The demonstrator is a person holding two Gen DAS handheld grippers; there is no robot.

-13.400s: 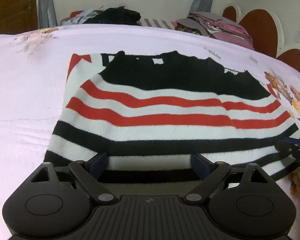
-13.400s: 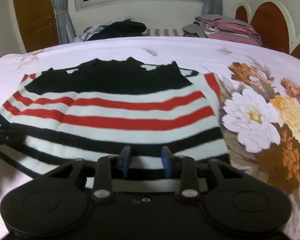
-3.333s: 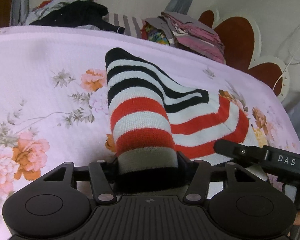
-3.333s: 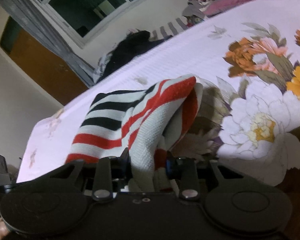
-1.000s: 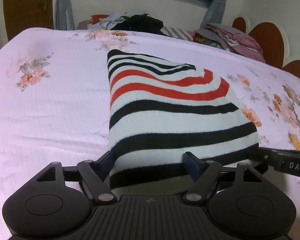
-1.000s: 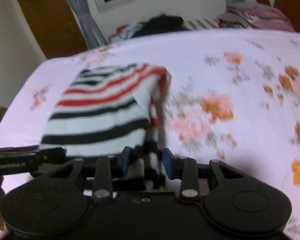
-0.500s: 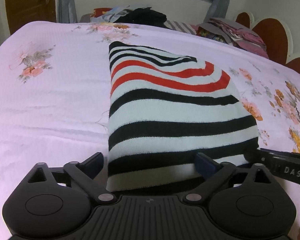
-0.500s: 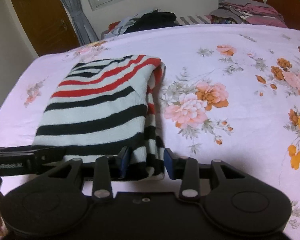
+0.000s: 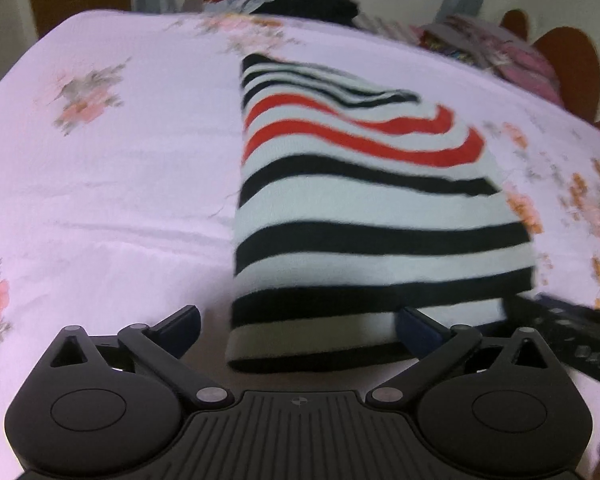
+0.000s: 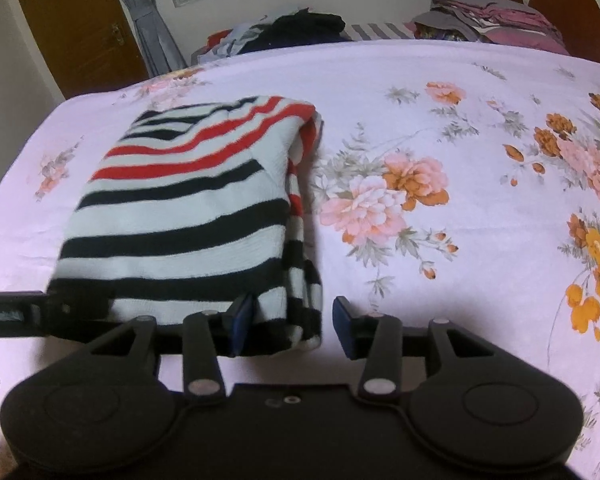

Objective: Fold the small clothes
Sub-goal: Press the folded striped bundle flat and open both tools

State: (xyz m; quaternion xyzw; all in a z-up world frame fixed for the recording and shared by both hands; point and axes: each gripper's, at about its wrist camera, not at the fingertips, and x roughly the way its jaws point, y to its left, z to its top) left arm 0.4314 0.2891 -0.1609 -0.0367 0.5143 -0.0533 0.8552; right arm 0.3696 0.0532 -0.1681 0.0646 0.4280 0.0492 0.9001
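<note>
A folded knit sweater (image 9: 364,216) with black, white and red stripes lies flat on the pink floral bedsheet (image 9: 112,184). My left gripper (image 9: 300,330) is open, its jaws wide apart at the sweater's near left corner, holding nothing. In the right wrist view the sweater (image 10: 180,216) shows its folded layers along the right edge. My right gripper (image 10: 292,322) is open, its fingers standing on either side of the near right corner without clamping it. Each gripper shows in the other's view, the left one (image 10: 40,312) and the right one (image 9: 572,332).
The bedsheet (image 10: 480,184) stretches to the right with flower prints. Piles of other clothes (image 10: 296,28) and folded pink garments (image 10: 496,16) lie at the far edge by the headboard (image 10: 564,4). A wooden door (image 10: 72,24) and a curtain stand behind.
Both grippers have let go of the sweater and opened. The left one has drawn back slightly from the near edge. The sweater lies still on the bed.
</note>
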